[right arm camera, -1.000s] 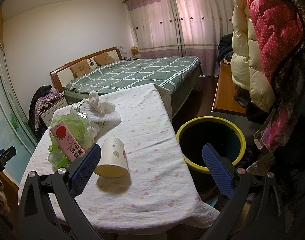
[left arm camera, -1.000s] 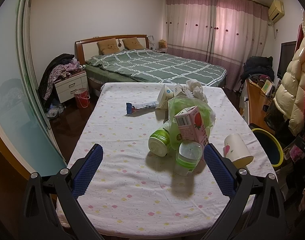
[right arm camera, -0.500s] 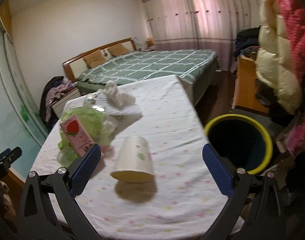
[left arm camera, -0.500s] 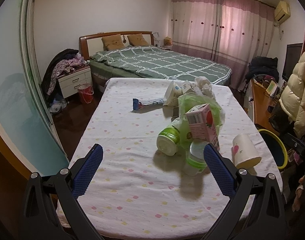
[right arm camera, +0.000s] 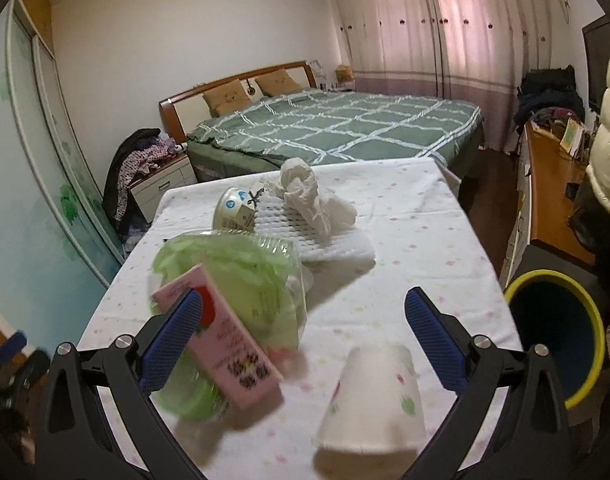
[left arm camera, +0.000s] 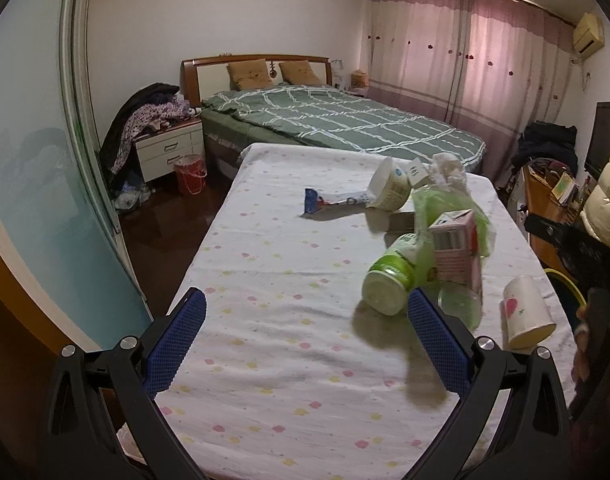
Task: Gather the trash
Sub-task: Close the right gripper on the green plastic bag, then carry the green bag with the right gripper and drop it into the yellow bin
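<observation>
Your right gripper [right arm camera: 303, 336] is wide open and empty above the tipped white paper cup [right arm camera: 371, 400] on the table; straddle its sides squarely. Your left gripper [left arm camera: 305, 338] is open, holding nothing.

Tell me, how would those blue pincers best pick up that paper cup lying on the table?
The paper cup lies on its side, open mouth toward the right gripper, whose open jaws already straddle it. Probably best to come down from above and close across the round body near the middle, since the wall there is curved and even. Squeeze gently: thin paper likely crumples.
</observation>
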Available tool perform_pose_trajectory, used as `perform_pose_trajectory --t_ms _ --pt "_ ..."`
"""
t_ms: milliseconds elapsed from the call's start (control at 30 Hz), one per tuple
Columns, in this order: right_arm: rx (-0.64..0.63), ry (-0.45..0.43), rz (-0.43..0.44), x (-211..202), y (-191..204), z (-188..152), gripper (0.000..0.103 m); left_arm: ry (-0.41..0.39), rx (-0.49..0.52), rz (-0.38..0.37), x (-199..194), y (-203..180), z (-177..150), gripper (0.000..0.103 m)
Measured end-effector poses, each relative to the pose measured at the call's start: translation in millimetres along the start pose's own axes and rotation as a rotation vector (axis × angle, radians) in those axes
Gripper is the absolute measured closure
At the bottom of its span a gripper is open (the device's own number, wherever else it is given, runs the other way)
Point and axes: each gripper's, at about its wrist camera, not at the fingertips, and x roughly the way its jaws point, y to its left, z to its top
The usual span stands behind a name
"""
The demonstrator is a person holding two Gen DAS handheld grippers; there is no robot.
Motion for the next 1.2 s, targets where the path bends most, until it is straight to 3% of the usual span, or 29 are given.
perform_pose_trajectory --t_ms 367,533,700,833,1200 --pt "0.057 0.131 0.081 63.9 -6.3 3.9 0.008 0.037 -0.012 0.006 26.9 9.6 4.4 0.004" --pt "0.059 0.169 0.135 74.2 -1.5 2.3 0.029 0.050 -0.017 0.005 37.0 10.3 6.6 0.004" --pt "0.076 0.193 0.164 76.4 -1.5 -2.4 0.070 0.061 -0.008 0.000 42.1 6.5 6.2 0.004" --pt "0.083 0.172 0.173 67.5 -3.0 -4.0 0.092 0.064 -0.002 -0.002 40.6 3.6 5.4 0.004" --pt "0.101 0.006 0.108 29.8 -13.3 14.3 0.095 0.053 0.013 -0.011 33.0 -2.7 3.6 0.004"
